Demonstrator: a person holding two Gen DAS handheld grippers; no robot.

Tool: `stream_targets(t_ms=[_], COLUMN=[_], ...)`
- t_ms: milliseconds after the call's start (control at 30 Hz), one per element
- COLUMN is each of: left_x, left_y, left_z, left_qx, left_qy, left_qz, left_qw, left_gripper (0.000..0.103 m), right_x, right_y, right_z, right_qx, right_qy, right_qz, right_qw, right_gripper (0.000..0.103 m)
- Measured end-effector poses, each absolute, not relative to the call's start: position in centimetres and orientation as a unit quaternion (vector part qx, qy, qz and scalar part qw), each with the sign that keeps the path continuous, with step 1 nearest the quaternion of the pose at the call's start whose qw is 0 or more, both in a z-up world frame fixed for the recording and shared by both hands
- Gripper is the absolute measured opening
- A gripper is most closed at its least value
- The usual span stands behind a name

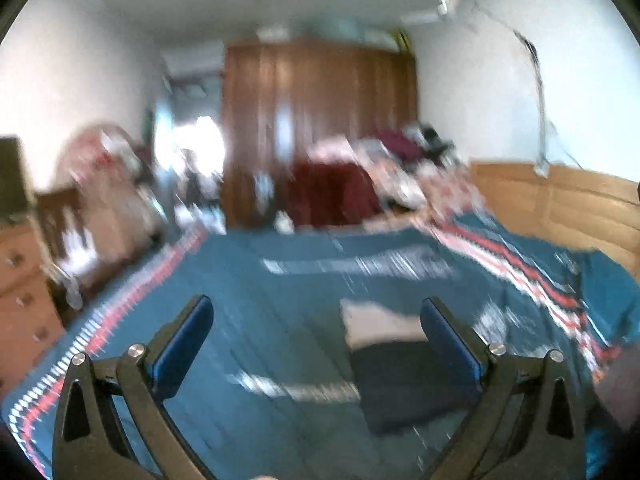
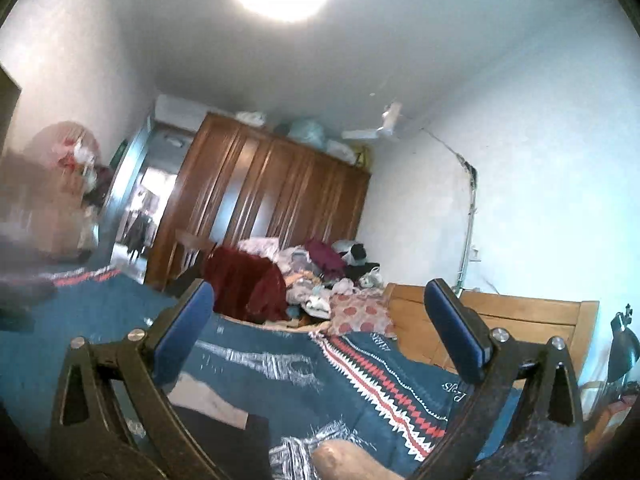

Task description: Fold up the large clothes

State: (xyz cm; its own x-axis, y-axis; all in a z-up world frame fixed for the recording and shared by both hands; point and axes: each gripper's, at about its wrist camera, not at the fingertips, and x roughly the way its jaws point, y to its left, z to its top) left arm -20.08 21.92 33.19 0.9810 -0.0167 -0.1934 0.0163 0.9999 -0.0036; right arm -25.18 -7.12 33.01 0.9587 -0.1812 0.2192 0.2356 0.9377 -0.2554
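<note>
Folded clothes (image 1: 400,376) lie on bedspread (image 1: 280,280) between spread left tongs (image 1: 316,344).

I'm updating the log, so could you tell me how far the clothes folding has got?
One dark garment lies compact on the blue bedspread, seemingly folded. Nothing is in hand: left gripper and right gripper are open and empty. The clothes pile by the wardrobe remains.

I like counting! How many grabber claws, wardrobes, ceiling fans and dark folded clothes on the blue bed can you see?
Grippers: 2, left gripper and right gripper, both open
Wooden wardrobe: 1
Ceiling fan: 1
Dark folded garment on the blue bedspread: 1
Total: 5
</note>
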Motion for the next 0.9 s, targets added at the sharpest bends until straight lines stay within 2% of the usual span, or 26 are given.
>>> stream_targets(t_ms=[167, 300, 400, 533, 900], left_x=[-21.0, -22.9, -23.8, -23.4, -17.6], left_y=[24.6, 25.0, 23.5, 22.1, 19.7], left_z=[34.4, 35.7, 36.5, 36.7, 30.7], left_qx=[-0.049, -0.035, 0.002, 0.020, 0.050], left_qy=[0.080, 0.032, 0.008, 0.025, 0.176], left_qz=[0.002, 0.039, 0.049, 0.049, 0.042], left_qw=[0.996, 0.998, 0.999, 0.998, 0.982], left_gripper=[0.103, 0.103, 0.103, 0.103, 0.103], right_x=[-26.0, -26.7, -24.9, -22.1, -21.9], right_y=[-7.6, -7.7, -8.3, -8.6, -10.1], right_z=[34.0, 35.0, 35.8, 34.6, 31.6], right_qx=[-0.146, -0.132, -0.105, -0.084, -0.018], right_qy=[-0.166, -0.192, -0.140, -0.055, 0.083], right_qz=[-0.152, -0.125, -0.090, -0.062, -0.013], right_qw=[0.963, 0.964, 0.981, 0.993, 0.996], right_gripper=[0.103, 0.103, 0.103, 0.103, 0.103])
